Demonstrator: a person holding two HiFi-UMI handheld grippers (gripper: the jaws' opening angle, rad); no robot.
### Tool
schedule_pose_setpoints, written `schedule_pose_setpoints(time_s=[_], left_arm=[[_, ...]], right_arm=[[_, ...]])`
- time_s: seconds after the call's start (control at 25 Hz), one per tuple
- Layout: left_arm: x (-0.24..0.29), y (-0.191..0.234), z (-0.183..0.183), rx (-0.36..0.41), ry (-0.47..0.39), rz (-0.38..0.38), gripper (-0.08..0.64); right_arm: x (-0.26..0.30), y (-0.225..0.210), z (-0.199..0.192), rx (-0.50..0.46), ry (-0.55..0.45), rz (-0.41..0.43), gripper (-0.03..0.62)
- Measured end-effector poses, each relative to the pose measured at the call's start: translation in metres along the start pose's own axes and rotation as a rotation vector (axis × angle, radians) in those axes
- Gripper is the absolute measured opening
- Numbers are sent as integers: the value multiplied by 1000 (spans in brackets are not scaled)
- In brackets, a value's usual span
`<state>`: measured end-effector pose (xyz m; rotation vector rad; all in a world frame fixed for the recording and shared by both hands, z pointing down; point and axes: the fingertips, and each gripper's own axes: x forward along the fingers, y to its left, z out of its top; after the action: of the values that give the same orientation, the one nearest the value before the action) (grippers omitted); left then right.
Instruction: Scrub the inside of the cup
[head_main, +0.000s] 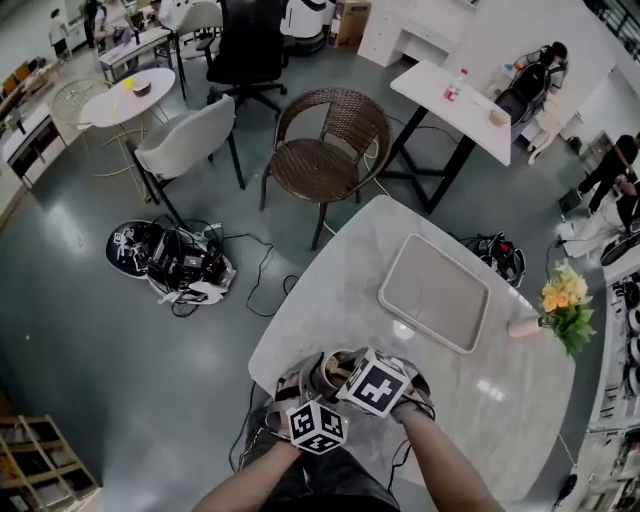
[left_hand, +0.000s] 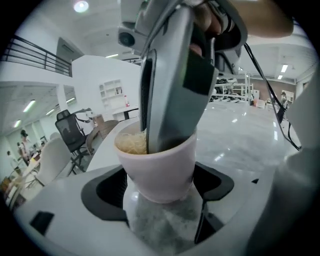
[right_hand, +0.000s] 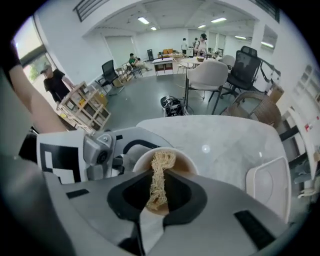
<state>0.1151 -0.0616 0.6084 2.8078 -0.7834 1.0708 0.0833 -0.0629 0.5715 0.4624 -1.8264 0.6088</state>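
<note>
A pale pink cup (left_hand: 159, 170) stands clamped between the dark pads of my left gripper (left_hand: 159, 186), which is shut on its lower wall. My right gripper (right_hand: 157, 196) is shut on a strip of straw-coloured fibre scrubber (right_hand: 159, 175), and its jaws reach down into the cup's mouth (right_hand: 186, 165). In the left gripper view the grey right gripper (left_hand: 170, 100) enters from above, and the scrubber (left_hand: 131, 143) shows at the rim. In the head view both grippers meet over the cup (head_main: 328, 372) at the table's near edge. The cup's bottom is hidden.
The marble table (head_main: 480, 400) carries a pale rectangular tray (head_main: 433, 292) at its middle and a vase of yellow flowers (head_main: 560, 305) at the right edge. A wicker chair (head_main: 325, 150) stands beyond the table. A bag and cables (head_main: 170, 260) lie on the floor at the left.
</note>
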Motion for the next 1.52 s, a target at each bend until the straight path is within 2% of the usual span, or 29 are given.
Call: schedule_pose_setpoints(time_s=[0.2,0.28,0.36,0.52,0.76,0.92,1.04,1.16,1.28,1.4,1.52], left_arm=[[-4,-1,-6,-55,61,62,411],[-8,-5,-9,-62,85,69,411],[-15,-10,-13,-67,98,75,411],[-25,-19,-12,-80,96,74,410],[-34,-41,-6,-87,85,10,408],[-39,-61,-2,-32,70,-47,410],[-41,-56,-5,14,64,-45,410],[-36,-28,-16,5,76,-16,410],[-23,-8,-20,22,60,-71,411],[-9,-10,-12,120,40,-202,411],[2,-14,-4,276,38,-248,411]], right_arm=[[-23,5,5,169,-176,135,63],[-33,5,4,191,-210,157,63],[-39,5,0,181,-203,157,63],[-38,7,-7,76,-126,101,63],[-29,10,-11,-223,2,14,63],[-31,6,-16,-294,16,6,63],[-36,2,-17,-258,-11,5,63],[-41,-9,-14,-114,-53,-21,63],[-31,-12,-14,15,-47,-40,63],[-19,-11,-16,6,10,-43,63],[-9,-9,-16,-11,48,-27,63]])
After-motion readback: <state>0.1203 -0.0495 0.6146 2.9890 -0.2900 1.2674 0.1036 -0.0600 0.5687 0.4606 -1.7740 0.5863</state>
